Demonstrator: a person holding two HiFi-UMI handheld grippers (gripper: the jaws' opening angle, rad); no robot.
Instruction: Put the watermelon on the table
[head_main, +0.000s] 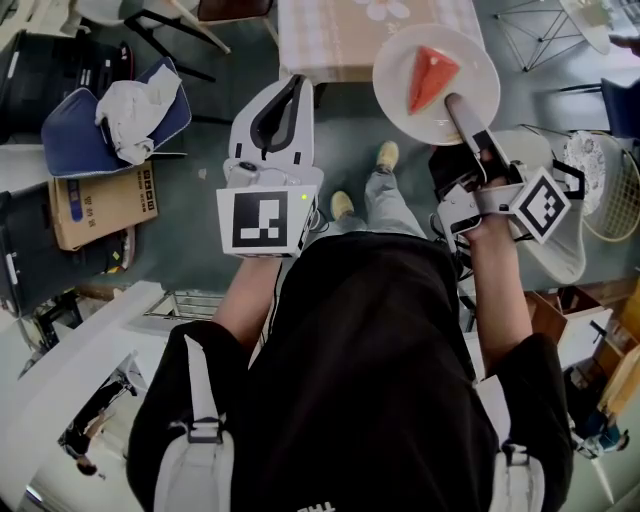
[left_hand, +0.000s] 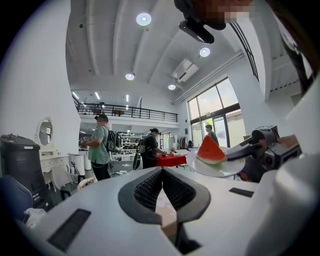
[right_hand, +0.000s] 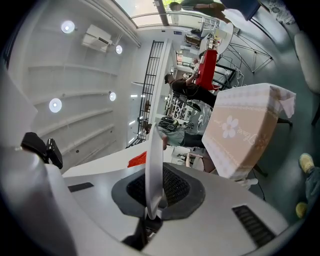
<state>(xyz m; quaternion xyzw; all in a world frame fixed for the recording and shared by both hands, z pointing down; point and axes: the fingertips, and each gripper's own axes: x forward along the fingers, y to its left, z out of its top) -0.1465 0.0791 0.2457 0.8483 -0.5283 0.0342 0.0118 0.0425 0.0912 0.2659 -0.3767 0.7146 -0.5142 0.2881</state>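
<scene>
Right gripper (head_main: 463, 112) is clamped on the near rim of a white plate (head_main: 400, 50) and holds it out level in the air in front of the person. In its own view the plate shows edge-on between the two pads. On the plate, just beyond the jaw tips, sits the watermelon (head_main: 432, 78), a red wedge apart from the pads.

Left gripper (head_main: 293, 85) is held out at the same height on the other side, well apart from the plate. Its jaws are closed tip to tip with nothing between them.

Ahead stands the table (head_main: 340, 40) under a pale checked cloth with a flower print. From the head the plate overlaps its near right corner, and from the right gripper the table lies ahead of the plate and lower. A blue bag (head_main: 70, 140) with a white cloth (head_main: 135, 110) on it and a cardboard box (head_main: 100, 205) lie on the floor far to the left. People stand deep in the room.

From the head, the wedge's long axis runs from the gripper toward the table, narrow tip nearest the gripper. From the left gripper it shows tip up, green rind on the plate. I cannot tell whether it leans or lies flat.
</scene>
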